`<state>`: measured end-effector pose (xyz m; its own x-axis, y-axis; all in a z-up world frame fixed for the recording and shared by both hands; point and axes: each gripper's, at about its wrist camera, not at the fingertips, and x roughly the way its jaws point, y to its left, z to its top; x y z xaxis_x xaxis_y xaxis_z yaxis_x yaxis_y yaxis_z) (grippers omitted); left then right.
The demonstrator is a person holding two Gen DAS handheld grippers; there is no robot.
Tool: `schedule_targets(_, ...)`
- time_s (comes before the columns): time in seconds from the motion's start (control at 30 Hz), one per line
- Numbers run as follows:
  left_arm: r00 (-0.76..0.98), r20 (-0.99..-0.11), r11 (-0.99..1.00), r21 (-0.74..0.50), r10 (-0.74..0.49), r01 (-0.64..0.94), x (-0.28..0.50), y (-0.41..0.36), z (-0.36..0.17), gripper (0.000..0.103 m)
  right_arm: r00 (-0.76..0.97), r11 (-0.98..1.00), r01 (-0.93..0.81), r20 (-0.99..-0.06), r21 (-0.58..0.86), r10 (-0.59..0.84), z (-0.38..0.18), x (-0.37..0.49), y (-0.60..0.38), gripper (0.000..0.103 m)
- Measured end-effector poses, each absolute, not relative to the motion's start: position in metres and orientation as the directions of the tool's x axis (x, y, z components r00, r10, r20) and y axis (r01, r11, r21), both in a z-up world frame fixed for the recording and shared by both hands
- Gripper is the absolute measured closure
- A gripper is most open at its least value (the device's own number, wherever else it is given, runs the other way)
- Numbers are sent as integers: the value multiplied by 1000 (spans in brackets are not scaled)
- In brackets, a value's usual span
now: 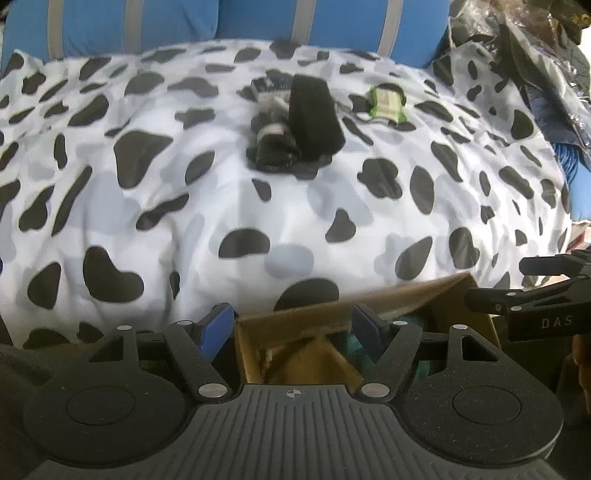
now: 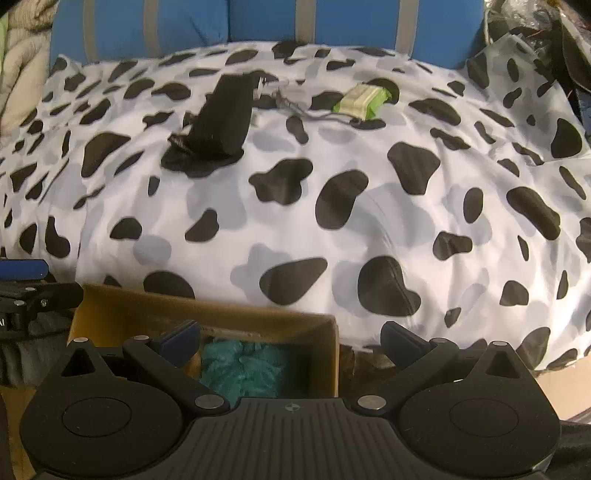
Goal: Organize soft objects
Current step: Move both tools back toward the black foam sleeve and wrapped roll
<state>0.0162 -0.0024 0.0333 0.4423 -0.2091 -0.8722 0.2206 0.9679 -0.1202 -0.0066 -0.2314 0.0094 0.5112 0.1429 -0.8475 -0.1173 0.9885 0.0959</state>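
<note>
Cow-print bedspread [image 2: 332,206], smooth. Fuzzy teal cloth [image 2: 240,369] sits in cardboard box [image 2: 207,314] under both claws. Left gripper [image 1: 293,325] and right gripper [image 2: 291,339] spread, empty.

A home bedroom: cow-print duvet [image 2: 332,206] before blue striped pillows [image 2: 258,22].

Both grippers: matte black plastic, ribbed base, silver rivets, blue finger pads [image 1: 218,325]; white "DAS" lettering.

Teal fuzzy cloth [image 2: 240,373] bunched inside cardboard box [image 2: 207,314], black folded garment [image 2: 221,118] on cow-print bedcover [image 2: 369,221]
</note>
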Motion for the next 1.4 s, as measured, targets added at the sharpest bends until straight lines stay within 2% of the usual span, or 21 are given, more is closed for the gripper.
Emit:
schedule_targets(0.4, 510, -827, 957, -106, -237, 271, 18, -3, 47, 33, 609, 989, -92, -778, 120, 151, 26, -1, -239, 0)
schedule_targets(0.77, 570, -795, 959, -51, -207, 277, 34, 0, 52, 33, 633, 975, -101, -743, 199, 217, 31, 18, -246, 0)
schedule_targets(1.17, 599, -783, 965, -7, -168, 262, 67, 3, 48, 33, 664, 974, -118, -714, 191, 221, 33, 48, -251, 0)
schedule_targets(1.4, 594, -788, 972, -21, -161, 236, 88, 8, 45, 33, 678, 970, -134, -696, 200, 237, 36, 66, -252, 0)
